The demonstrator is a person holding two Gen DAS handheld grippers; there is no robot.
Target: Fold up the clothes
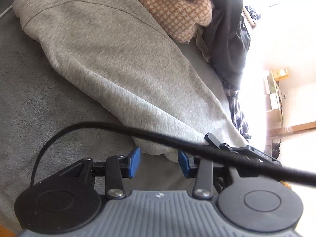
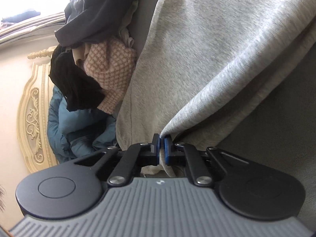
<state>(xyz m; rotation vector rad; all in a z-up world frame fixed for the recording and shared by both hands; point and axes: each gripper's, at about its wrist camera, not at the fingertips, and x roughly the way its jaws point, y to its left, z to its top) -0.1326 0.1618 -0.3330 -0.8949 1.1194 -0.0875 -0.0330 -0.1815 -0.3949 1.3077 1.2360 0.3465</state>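
Observation:
A light grey sweatshirt (image 1: 110,59) lies spread across the grey bed cover (image 1: 39,108). In the left wrist view my left gripper (image 1: 159,163) stands open just above the cover. The sweatshirt's near edge lies just ahead of the gap and the blue pads (image 1: 135,162) do not press on it. In the right wrist view my right gripper (image 2: 162,148) is shut on a pinched fold of the same sweatshirt (image 2: 207,59), and the cloth rises in a ridge from the pads. A black part of that gripper (image 1: 243,150) shows at the garment's right corner.
A pile of clothes lies past the sweatshirt: a pink-and-brown checked knit (image 1: 177,13), a dark garment (image 1: 227,39), plaid cloth (image 1: 239,114) and a teal puffer jacket (image 2: 79,126). A black cable (image 1: 177,140) crosses in front of my left gripper. A cream carved headboard (image 2: 31,114) stands behind.

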